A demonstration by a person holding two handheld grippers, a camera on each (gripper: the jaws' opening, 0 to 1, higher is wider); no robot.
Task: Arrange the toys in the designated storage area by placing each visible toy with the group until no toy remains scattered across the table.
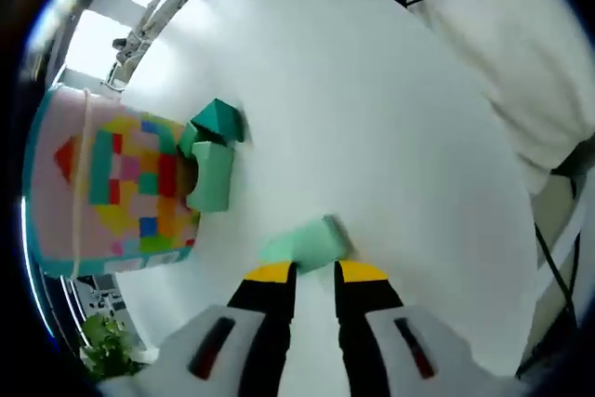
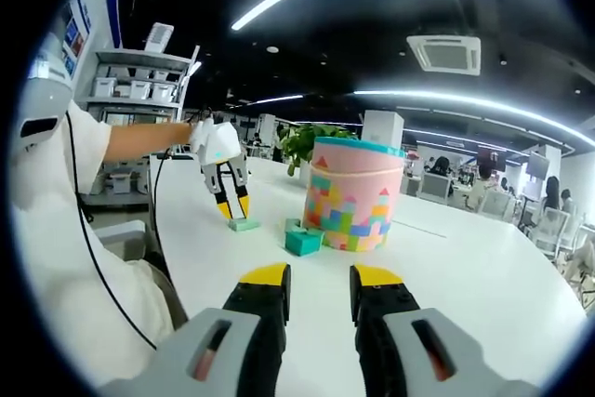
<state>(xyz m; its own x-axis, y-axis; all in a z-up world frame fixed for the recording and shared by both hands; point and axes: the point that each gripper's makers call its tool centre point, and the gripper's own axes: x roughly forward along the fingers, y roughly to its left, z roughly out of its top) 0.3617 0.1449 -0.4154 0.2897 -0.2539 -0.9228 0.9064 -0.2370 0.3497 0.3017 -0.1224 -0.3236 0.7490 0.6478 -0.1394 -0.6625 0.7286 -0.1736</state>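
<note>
In the left gripper view, the left gripper rises from the bottom centre, its yellow-tipped jaws a narrow gap apart with nothing between them. A light green block lies on the white table just past the tips, touching or nearly touching them; I cannot tell which. At the left, a pink tub with a coloured block pattern stands with a pale green block and a darker green block close against it.

In the right gripper view, the right gripper sits at the bottom centre, jaws parted and empty, above the table. The tub stands at centre, and a teal block lies just beside its base. A person's hand reaches in from the left.
</note>
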